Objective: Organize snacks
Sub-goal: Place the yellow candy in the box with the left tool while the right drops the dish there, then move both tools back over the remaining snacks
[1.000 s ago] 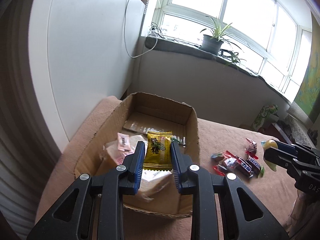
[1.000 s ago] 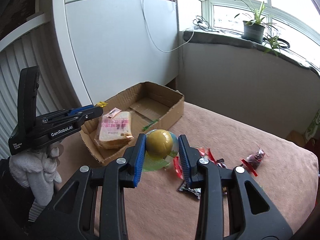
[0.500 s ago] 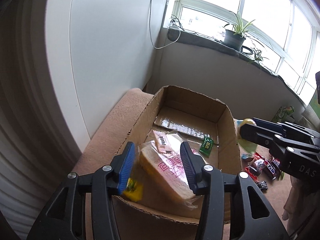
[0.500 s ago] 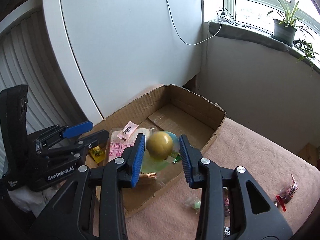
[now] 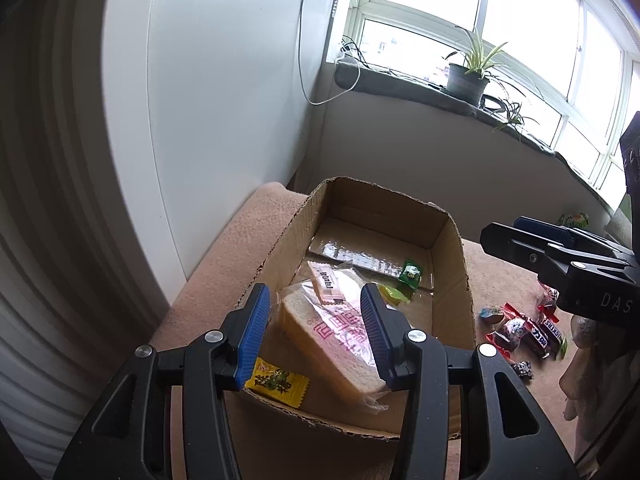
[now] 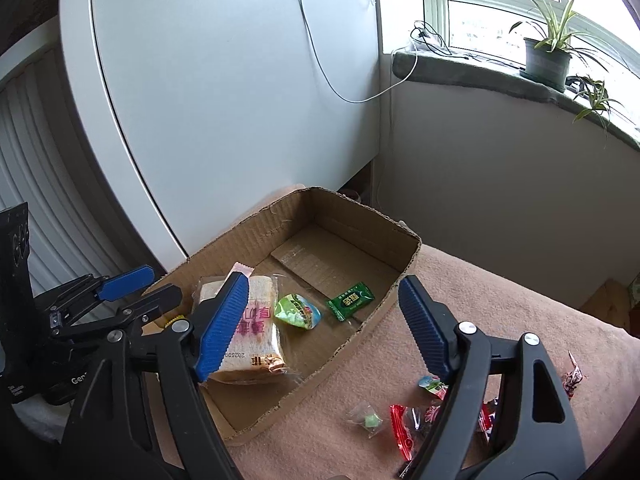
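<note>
Brown blanket bed (image 6: pixel 500 296) carries my box (image 6: pixel 408 248). My right tool (image 6: pixel 320 320) is opening, empty; the ball snack (image 6: pixel 298 311) has dropped in. Left tool (image 5: pixel 316 328) apart, empty.

We see a tan blanket-covered surface (image 6: pixel 500 300) carrying an open cardboard box (image 6: pixel 408 256) toward its far left corner, with loose wrapped candies (image 5: pixel 528 330) scattered on the blanket just right of the box
</note>
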`<state>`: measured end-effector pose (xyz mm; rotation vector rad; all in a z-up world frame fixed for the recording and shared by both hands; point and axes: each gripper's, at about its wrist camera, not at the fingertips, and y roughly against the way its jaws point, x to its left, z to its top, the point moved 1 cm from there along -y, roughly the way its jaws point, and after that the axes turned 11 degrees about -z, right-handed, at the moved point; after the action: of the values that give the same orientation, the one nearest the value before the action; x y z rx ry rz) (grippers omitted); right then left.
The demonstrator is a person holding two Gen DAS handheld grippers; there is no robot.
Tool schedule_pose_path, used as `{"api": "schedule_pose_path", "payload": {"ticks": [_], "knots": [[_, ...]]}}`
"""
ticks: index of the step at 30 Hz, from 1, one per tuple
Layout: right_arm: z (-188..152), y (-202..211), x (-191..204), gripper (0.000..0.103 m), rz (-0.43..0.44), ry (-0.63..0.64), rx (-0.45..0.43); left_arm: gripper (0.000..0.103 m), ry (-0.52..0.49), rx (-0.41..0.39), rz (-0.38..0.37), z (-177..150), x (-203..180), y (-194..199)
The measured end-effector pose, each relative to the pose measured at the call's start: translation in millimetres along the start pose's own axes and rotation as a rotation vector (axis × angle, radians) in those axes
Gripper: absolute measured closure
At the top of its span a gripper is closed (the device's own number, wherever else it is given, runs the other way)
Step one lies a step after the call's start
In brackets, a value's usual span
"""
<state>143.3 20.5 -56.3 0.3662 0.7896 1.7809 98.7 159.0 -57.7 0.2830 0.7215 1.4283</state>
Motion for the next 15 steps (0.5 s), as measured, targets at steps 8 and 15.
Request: {"api": "schedule_pose_path", "payload": {"ticks": [8, 15], "knots": [[-9.9, 27.0, -31.0, 0.023, -0.026, -0.043, -0.022, 0.057, -0.045, -0.032, 0.003, 1.4, -20.9, 16.1], [-28.5, 60.7, -76.0, 0.022, -0.074, -0.102, -0.04, 0.057, -0.07, -0.046, -0.025, -0.9, -43.2, 23.1]]}}
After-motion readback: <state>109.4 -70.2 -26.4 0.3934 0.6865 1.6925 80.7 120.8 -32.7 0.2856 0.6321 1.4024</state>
